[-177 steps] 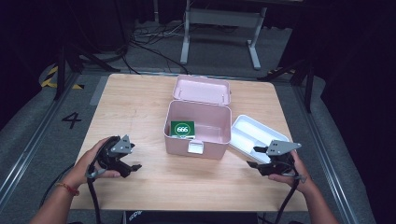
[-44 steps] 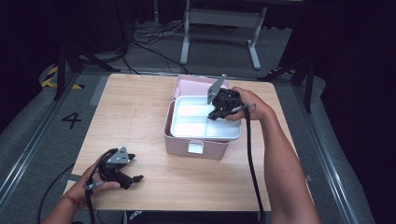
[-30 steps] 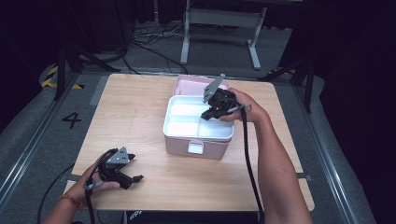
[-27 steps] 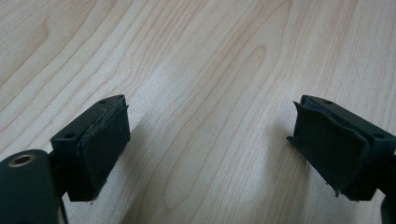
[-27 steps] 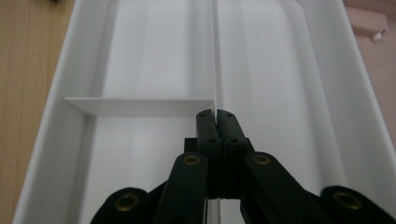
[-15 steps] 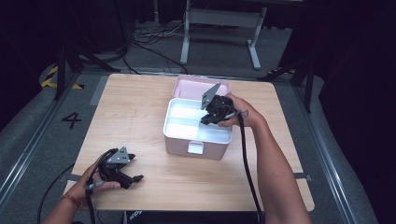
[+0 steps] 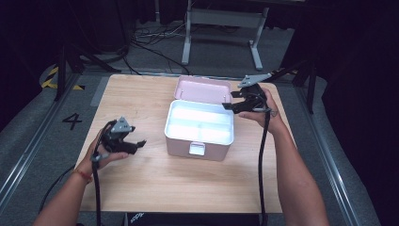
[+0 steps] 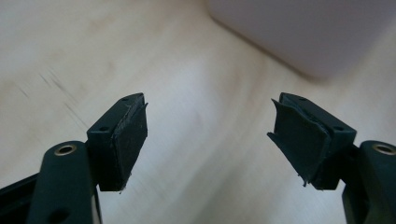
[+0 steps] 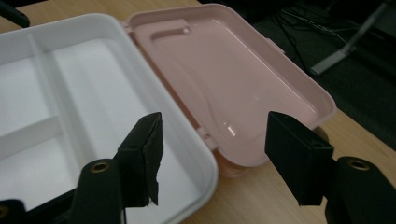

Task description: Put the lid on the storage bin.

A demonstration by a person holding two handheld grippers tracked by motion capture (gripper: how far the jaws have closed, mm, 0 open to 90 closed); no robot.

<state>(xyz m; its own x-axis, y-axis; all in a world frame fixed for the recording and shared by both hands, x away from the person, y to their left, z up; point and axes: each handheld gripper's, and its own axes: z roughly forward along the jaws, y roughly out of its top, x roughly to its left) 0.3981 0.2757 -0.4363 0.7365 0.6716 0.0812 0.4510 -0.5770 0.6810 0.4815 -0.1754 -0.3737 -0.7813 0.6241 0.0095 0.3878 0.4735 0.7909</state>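
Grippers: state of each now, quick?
Left gripper: open, holding nothing, jaws just been closing.
Right gripper: open, holding nothing, jaws just opened by the white tray.

Pink box (image 7: 200, 141) open, white tray (image 7: 200, 123) inside.

Bright tabletop, dark surroundings, blurred left gripper view

Your left gripper (image 7: 134, 143) hovers low with nothing between its jaws, which just closed partway; your right gripper (image 7: 234, 102), arm extended, just opened, also empty.
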